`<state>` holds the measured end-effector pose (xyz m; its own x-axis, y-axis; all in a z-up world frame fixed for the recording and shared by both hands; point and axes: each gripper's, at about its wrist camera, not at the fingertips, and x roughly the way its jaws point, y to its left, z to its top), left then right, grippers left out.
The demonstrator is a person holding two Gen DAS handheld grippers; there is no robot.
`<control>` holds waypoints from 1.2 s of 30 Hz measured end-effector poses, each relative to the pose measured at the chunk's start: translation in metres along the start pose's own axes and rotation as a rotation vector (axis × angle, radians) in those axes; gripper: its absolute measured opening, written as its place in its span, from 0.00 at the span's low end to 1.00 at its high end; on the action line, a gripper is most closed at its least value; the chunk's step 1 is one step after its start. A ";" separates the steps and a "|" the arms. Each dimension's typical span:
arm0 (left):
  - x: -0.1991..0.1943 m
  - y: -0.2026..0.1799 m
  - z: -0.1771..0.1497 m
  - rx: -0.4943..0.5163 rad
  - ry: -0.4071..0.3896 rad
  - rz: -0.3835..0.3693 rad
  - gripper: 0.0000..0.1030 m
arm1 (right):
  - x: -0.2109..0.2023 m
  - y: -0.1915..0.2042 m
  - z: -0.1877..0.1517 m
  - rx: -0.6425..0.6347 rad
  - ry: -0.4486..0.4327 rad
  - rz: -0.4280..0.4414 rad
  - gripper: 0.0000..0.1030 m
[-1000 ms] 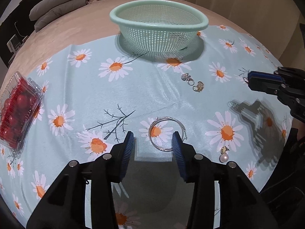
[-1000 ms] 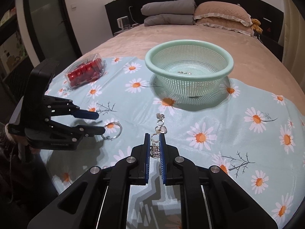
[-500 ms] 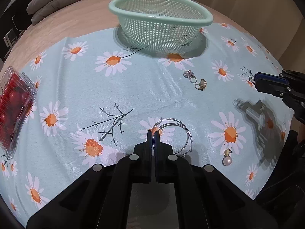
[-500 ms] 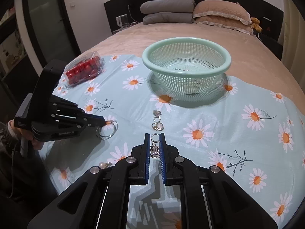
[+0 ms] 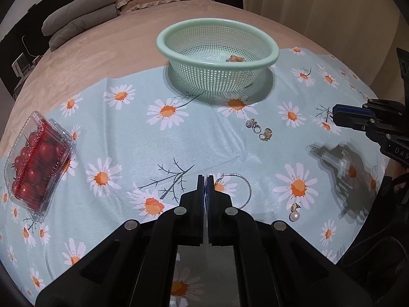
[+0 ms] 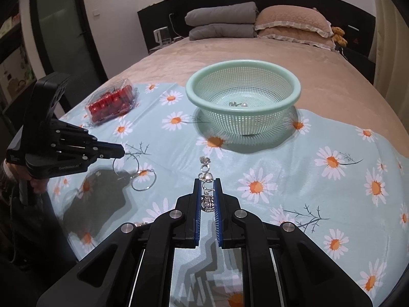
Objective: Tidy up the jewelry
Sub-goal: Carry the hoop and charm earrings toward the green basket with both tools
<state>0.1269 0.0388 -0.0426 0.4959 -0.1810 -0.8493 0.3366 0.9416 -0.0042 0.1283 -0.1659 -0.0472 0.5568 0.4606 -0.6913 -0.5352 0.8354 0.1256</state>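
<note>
The left claw (image 5: 206,179) is clamped tight on a thin silver hoop (image 6: 125,162); in the right wrist view that hoop hangs from its tip at the left of the frame, above the cloth (image 5: 204,140). A second hoop (image 6: 144,180) lies flat on the cloth just below and right of the hanging one, and in the left wrist view it curves out to the right of the closed tips.

The right claw (image 6: 207,183) has its jaws drawn close around a silver charm earring (image 6: 207,199), pinched between the blue pads low in the centre of its own view.

Just beyond those tips two small silver pieces (image 5: 259,129) lie on the cloth, right of centre in the left wrist view. A pearl earring (image 5: 294,213) lies at lower right there.

The green basket (image 5: 163,48) stands on the cloth in the upper centre, with small jewelry (image 6: 237,104) on its bottom. A clear box of tomatoes (image 5: 35,163) sits at the left edge. All of this is on a bed (image 6: 230,53).
</note>
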 end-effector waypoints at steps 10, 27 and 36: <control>-0.038 0.002 0.034 0.043 -0.084 0.028 0.02 | -0.028 -0.003 0.031 -0.046 -0.023 -0.064 0.08; -0.042 -0.009 0.117 0.118 -0.158 0.011 0.02 | -0.026 -0.017 0.097 -0.123 -0.064 -0.062 0.09; -0.009 -0.010 0.143 0.145 -0.136 -0.003 0.02 | 0.011 -0.035 0.118 -0.118 -0.049 -0.048 0.09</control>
<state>0.2336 -0.0096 0.0411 0.5949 -0.2294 -0.7704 0.4452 0.8920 0.0783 0.2280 -0.1542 0.0245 0.6119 0.4376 -0.6589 -0.5768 0.8169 0.0070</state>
